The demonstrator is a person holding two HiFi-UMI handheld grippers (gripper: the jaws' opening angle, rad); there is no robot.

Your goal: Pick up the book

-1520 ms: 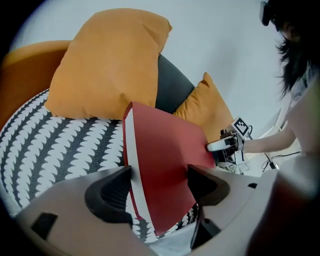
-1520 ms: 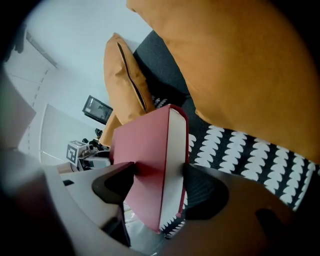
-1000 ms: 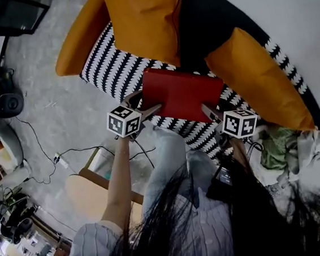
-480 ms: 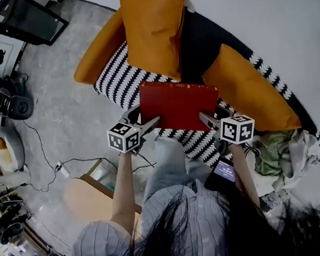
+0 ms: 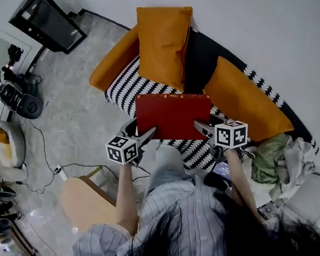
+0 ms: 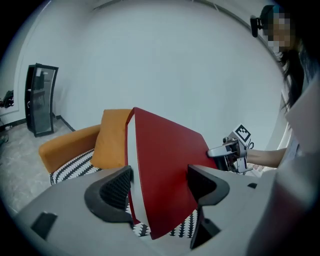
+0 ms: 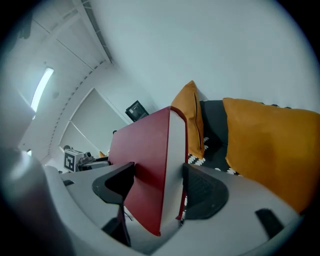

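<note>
Grey floor [image 5: 73, 116], white wall [image 5: 262, 17]; a living-room corner seen from above.

- Sofa [image 5: 126, 87]: black-and-white patterned seat, orange arm at the left end.
- Back cushion [image 5: 162, 39]: orange, upright against the wall.
- Second cushion [image 5: 242, 96]: orange, leaning at the right end of the seat.
- Cabinet [image 5: 46, 20]: black, on the floor left of the sofa, near the wall.
- Cables [image 5: 44, 159]: thin and dark, trailing over the floor.
- Book [image 5: 173, 116]: red cover, white page edges; off the seat, held in the air over the sofa's front part with its broad cover toward the head camera.
- Left gripper [image 5: 140, 130]: jaws closed onto the book's left end, one pad against each cover [image 6: 157, 182]. The book [image 6: 165, 170] rises from between them.
- Right gripper [image 5: 204, 128]: jaws clamped the same way on the book's right end [image 7: 159, 182], with the page edges of the book [image 7: 145, 155] toward the camera.
- Person: striped sleeves, both forearms stretched toward the sofa.
</note>
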